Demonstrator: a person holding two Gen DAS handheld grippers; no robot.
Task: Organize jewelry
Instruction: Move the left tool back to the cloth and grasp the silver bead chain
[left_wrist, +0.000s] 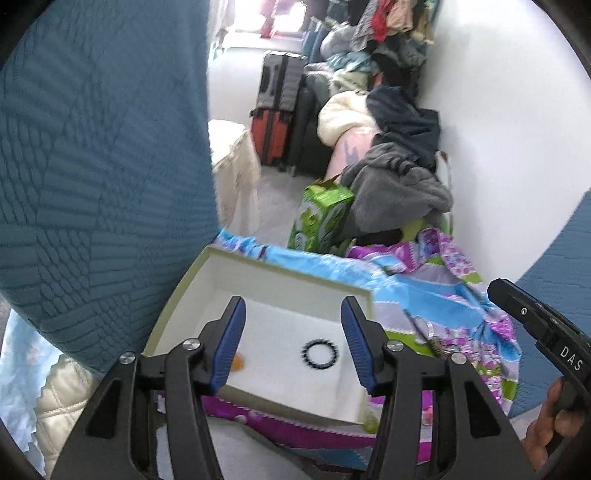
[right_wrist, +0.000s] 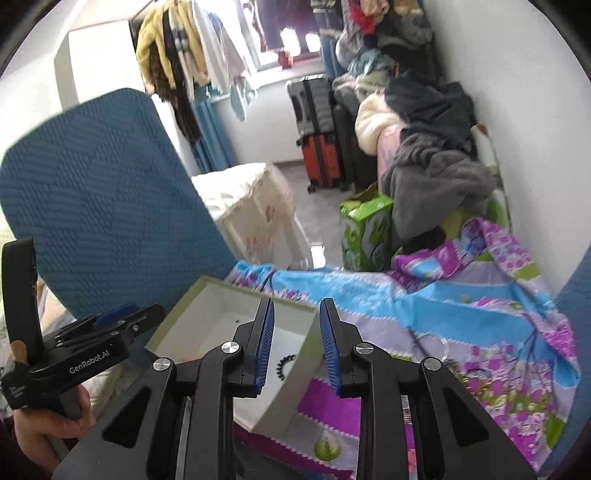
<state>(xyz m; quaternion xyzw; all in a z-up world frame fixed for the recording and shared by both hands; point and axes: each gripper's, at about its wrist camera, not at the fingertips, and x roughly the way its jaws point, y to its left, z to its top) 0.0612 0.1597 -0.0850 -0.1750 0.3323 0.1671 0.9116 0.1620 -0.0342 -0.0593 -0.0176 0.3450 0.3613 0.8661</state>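
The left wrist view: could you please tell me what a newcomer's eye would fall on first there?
Probably the black beaded bracelet, lying alone on the white lining of the open box, framed between the blue pads of the open left claw. Next, the bright patterned bedsheet under the box, with a few small jewelry pieces lying on it to the box's right.

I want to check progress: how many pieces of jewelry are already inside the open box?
2 visible. A black beaded bracelet lies on the white lining of the box, near its middle. A small orange piece sits beside the left tongs' left finger, partly hidden; more may be covered.
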